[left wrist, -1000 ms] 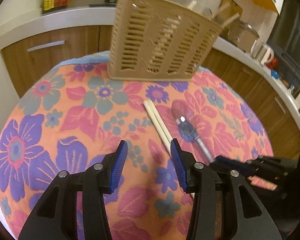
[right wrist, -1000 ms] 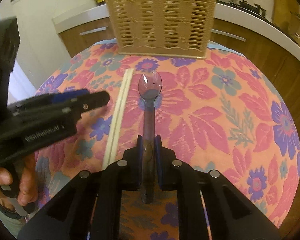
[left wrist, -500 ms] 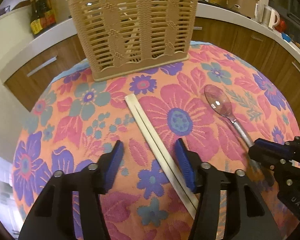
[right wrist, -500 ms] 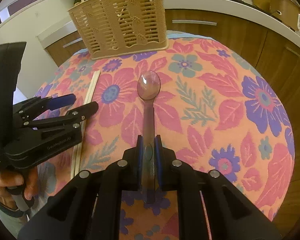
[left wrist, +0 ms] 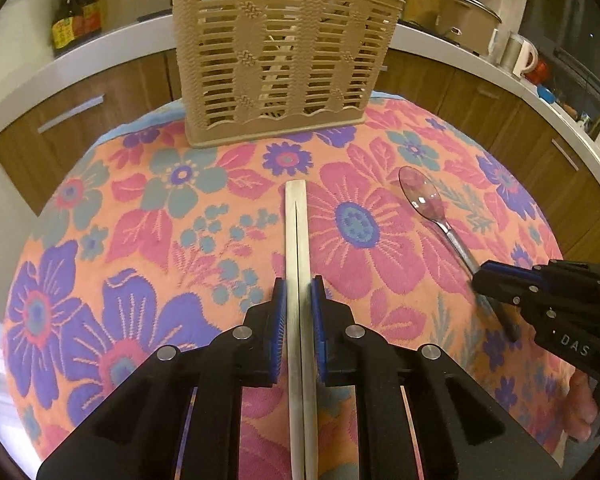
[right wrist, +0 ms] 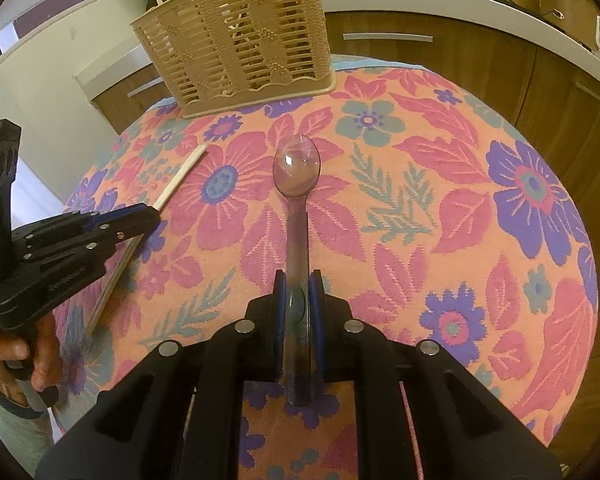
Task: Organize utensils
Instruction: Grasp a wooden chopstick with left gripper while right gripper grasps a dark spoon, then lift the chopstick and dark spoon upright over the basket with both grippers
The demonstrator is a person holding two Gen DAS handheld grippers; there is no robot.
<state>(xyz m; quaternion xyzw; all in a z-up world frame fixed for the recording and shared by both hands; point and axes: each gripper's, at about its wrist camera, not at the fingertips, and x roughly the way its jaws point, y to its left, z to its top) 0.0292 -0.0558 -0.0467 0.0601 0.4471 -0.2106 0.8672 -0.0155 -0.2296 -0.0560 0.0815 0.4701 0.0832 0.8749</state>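
A pair of pale chopsticks lies on the flowered tablecloth, pointing at the beige slotted utensil basket. My left gripper is closing on them, and its blue pads touch both sides of the pair. To the right, a clear purple plastic spoon lies bowl-up. My right gripper is shut on the handle of the spoon, which rests on the cloth. The right wrist view shows the left gripper over the chopsticks, with the basket at the far edge.
The round table drops off on all sides. Behind it runs a white counter over wooden cabinets, with sauce bottles, a pot and a white kettle. A hand holds the left gripper's grip.
The left gripper swung to line up with the chopsticks and its jaws came together around them. The right gripper keeps its hold on the spoon, which has turned on the cloth.
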